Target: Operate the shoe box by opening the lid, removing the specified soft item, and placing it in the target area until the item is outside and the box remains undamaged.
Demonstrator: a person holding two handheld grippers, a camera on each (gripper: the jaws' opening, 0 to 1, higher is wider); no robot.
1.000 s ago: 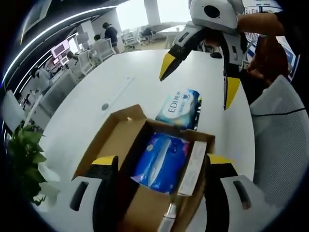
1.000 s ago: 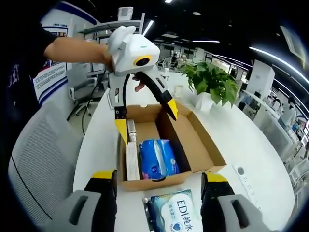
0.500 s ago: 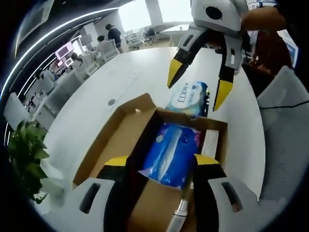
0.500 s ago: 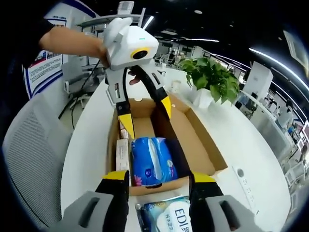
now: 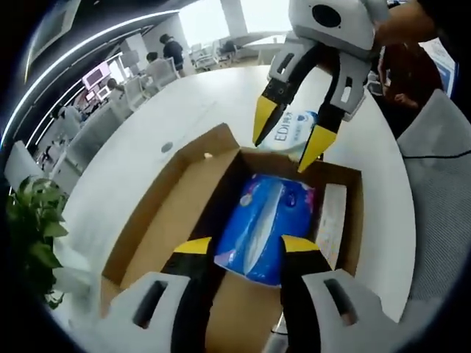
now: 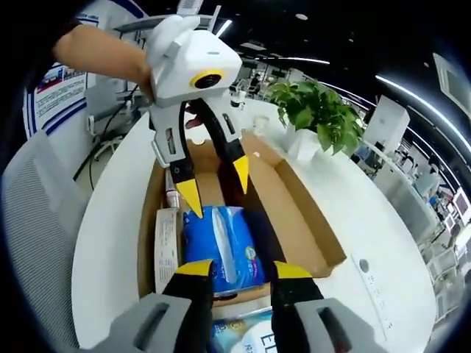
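I see the shoe box open on top, its walls hemming the blue pack; a white carton crowds one side, and both grippers' jaws converge overhead, narrowing my way in.

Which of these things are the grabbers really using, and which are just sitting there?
Being used:
- cardboard shoe box, lid open
- blue soft pack inside the box
- left gripper and right gripper, both open, one at each end of the blue pack

Just sitting there:
- wipes pack on the white table, outside the box
- slim white box beside the blue pack
- potted plant
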